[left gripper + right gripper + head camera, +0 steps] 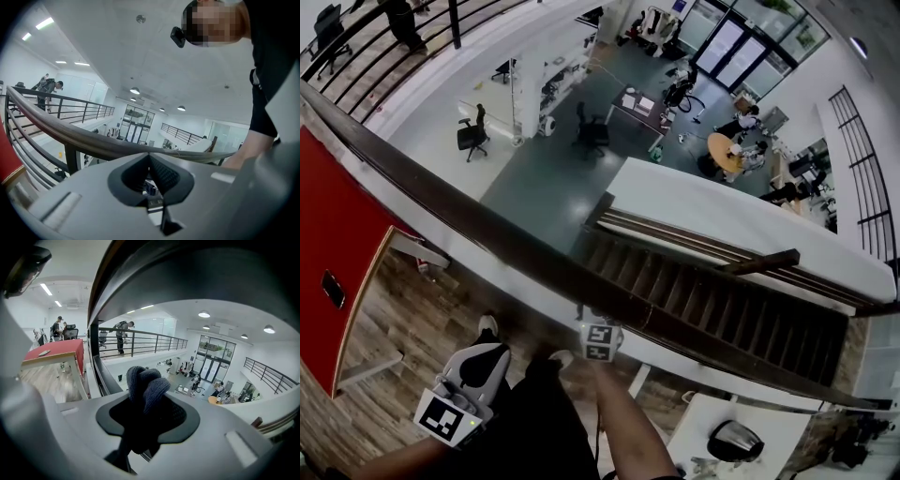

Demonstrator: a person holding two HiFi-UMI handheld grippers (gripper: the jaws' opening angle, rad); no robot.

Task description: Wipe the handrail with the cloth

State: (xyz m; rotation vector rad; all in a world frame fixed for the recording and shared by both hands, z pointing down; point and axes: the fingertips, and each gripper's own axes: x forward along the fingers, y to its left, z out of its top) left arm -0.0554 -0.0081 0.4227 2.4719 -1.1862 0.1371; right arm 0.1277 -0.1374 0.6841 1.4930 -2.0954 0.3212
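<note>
My right claw (140,401) is clamped on the cloth (144,380), a soft ribbed knit in dark blue-grey, bunched into a rounded wad that bulges past the jaw tips. It sits just beside the handrail (487,228), a smooth, rounded, dark brown bar slanting along the balcony edge; I cannot tell whether they touch. My left claw (149,158) has its tips pressed together on nothing. Wood-grain planks (412,319) lie underfoot, and below the rail are a staircase (675,281) and a glossy grey hall floor (534,178).

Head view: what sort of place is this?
Probably an upper gallery in an open office: the handrail overlooks desks and chairs on a floor below, and a staircase runs down.
</note>
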